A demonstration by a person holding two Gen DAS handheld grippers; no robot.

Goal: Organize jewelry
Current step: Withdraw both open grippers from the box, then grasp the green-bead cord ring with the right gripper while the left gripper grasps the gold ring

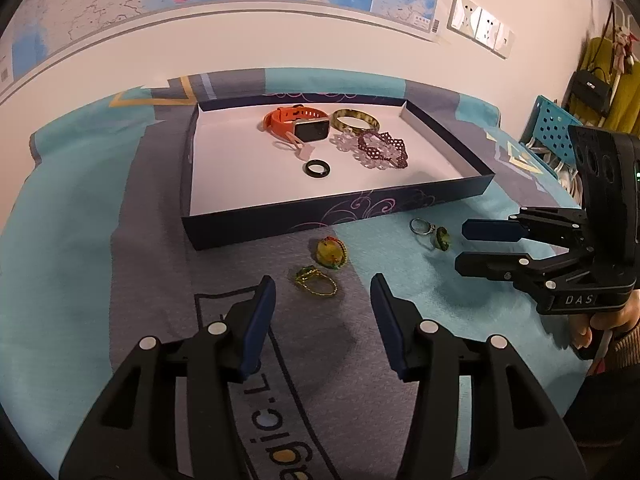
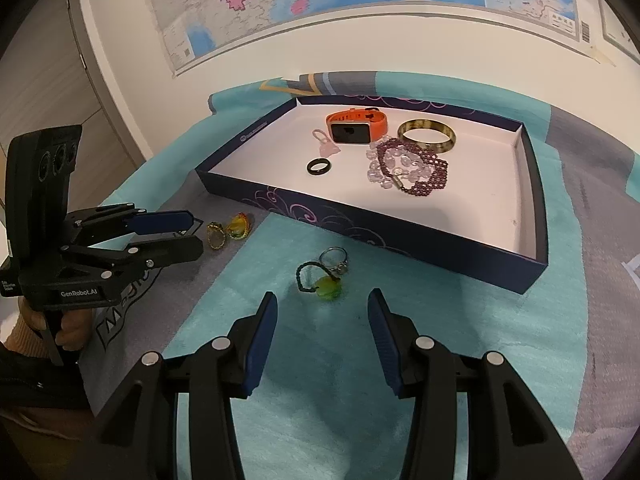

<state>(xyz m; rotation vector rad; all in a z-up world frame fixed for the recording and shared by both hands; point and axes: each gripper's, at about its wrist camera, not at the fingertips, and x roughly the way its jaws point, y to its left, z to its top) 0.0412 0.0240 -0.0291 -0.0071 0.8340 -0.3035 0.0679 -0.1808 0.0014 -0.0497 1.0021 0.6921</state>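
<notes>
Nearest in the left wrist view, the left hand-held gripper (image 1: pixel 323 308) is held with its jaws apart, and nothing is between them. Just past its tips, a gold ring with a green stone (image 1: pixel 315 280) and a yellow-green charm (image 1: pixel 331 253) are seen on the grey part of the cloth (image 1: pixel 140 208).

In the right wrist view, the right hand-held gripper (image 2: pixel 322 320) is also spread and holds nothing. Close ahead of it, a green bead on a dark loop (image 2: pixel 320 283) lies touching a silver ring (image 2: pixel 335 259) on the blue part of the cloth.

Farther back, the dark blue box (image 1: pixel 320 216) is seen. Already inside are an orange watch (image 1: pixel 298 124), a yellow bangle (image 1: pixel 356 119), a purple bead bracelet (image 1: pixel 382 148), a clear bead bracelet (image 2: pixel 380 174), a small pink charm (image 2: pixel 326 144) and a black ring (image 1: pixel 317 169).

Four small pieces are left outside, so the job looks about half done. Each piece is best taken one at a time. The tips should be brought low to the cloth, with one piece set right in the middle before the jaws are closed. The soft cloth could be pinched too, so care is needed. The touching ring and bead may be dragged together.
</notes>
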